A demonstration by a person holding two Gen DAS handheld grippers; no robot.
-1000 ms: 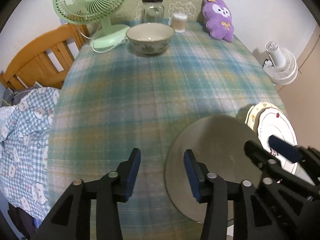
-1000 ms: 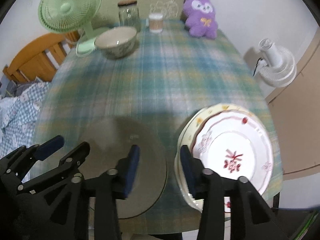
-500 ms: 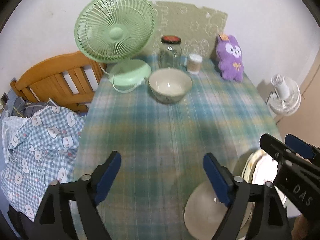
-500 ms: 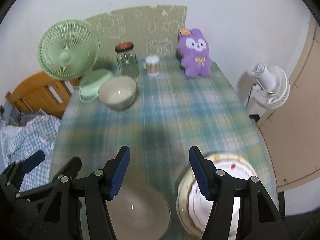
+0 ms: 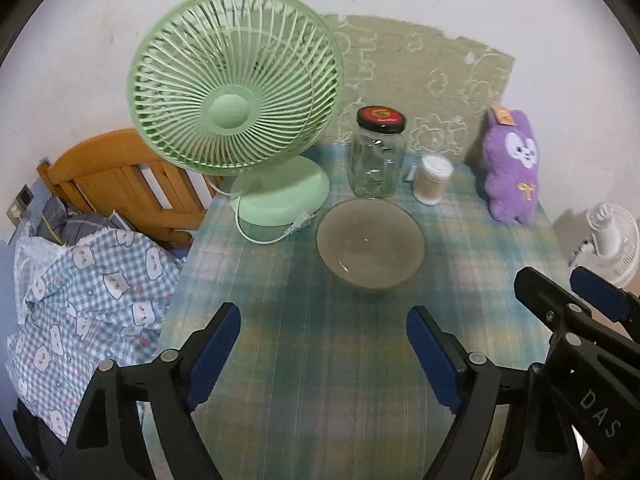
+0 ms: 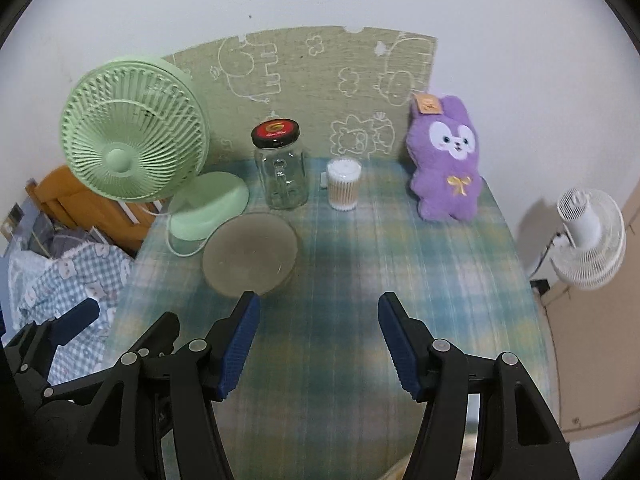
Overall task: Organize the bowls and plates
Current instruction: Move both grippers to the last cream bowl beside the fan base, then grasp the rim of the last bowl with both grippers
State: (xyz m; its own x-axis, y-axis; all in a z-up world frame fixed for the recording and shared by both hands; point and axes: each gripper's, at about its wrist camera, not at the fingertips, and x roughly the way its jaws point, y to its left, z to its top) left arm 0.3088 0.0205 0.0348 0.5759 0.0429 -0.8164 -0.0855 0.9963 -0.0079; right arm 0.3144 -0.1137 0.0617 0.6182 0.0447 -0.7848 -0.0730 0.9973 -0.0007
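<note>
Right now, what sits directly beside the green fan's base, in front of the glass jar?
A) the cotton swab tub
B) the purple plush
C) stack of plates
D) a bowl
D: the bowl stands on the plaid cloth just right of the green fan base and in front of the glass jar; no plates show in either view.

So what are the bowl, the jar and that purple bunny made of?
The bowl looks like glazed ceramic: an opaque beige inside with a small shiny glint. The jar looks like clear glass, since the cloth shows through it, with a black and red lid that is probably metal. The purple bunny is soft plush fabric with a fuzzy surface.
</note>
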